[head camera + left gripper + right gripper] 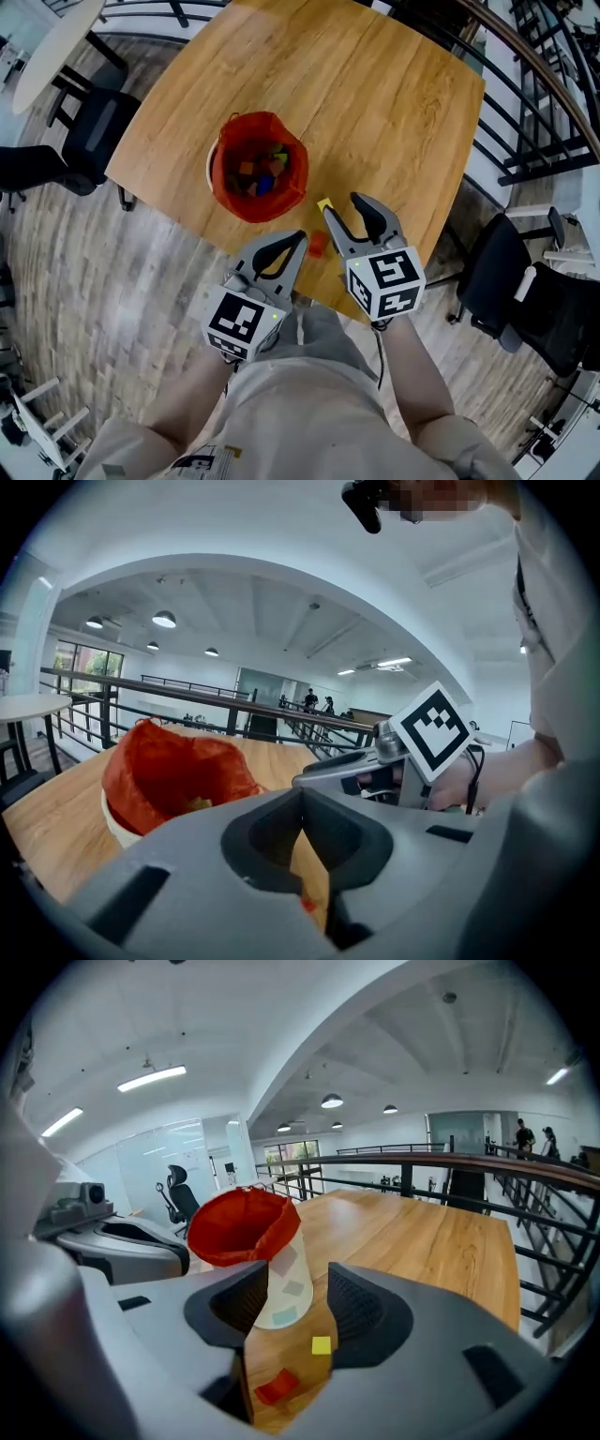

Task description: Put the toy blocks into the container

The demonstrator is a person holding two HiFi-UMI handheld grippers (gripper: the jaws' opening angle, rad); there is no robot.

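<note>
Bench (375, 103): wooden. The container (246, 204), lined with a red bag, stands on it with several toy blocks (262, 173) inside.

Two blocks lie on the bench near its front edge, outside the container: a yellow block (324, 204) and a red block (318, 245).

Right gripper (341, 206): jaws apart, nothing between the pads; the yellow block lies just beyond the tips.

Left gripper (298, 236): jaw tips together, nothing held, positioned beside the red block
</note>
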